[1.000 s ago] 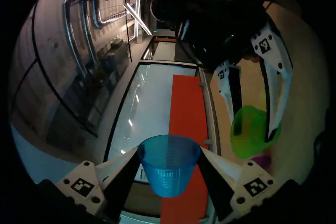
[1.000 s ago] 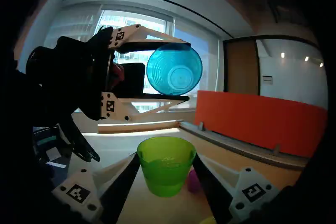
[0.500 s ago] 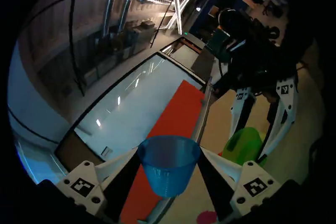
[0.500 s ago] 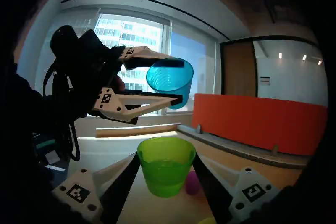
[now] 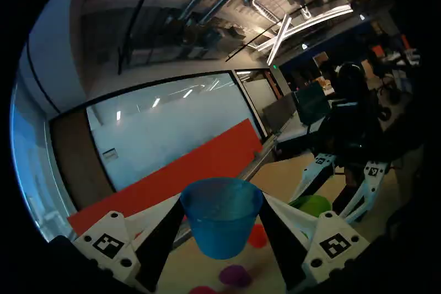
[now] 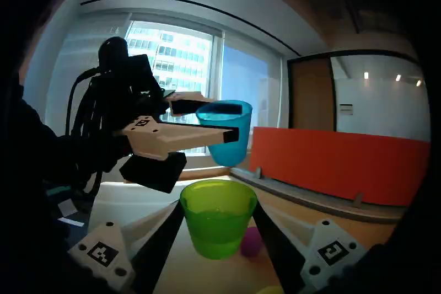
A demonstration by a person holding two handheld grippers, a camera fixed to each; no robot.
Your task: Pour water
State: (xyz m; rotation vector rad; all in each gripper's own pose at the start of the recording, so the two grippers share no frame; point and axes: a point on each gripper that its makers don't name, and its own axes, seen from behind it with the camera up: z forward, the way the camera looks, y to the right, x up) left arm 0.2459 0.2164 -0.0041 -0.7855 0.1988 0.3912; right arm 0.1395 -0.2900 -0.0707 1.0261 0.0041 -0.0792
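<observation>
The left gripper (image 5: 221, 201) held the blue cup (image 5: 221, 218) upright, with one finger pressed on each side of its wall. The jaws were closed on the cup just below the rim. In the right gripper view, this cup hung in the air above and beyond the green cup (image 6: 218, 222), and the two cups did not touch. Whether the blue cup contained water could not be determined.

The right gripper (image 6: 218, 208) clamped the green cup in the same way, with both fingers against its sides and the cup upright. A darker band in the lower part of the green cup indicated liquid. Whether the cup's base rested on the wooden table (image 6: 220, 274) could not be determined. A purple disc (image 6: 251, 241) lay on the table just beside the cup. An orange partition (image 6: 342, 161) ran along the far edge of the table
</observation>
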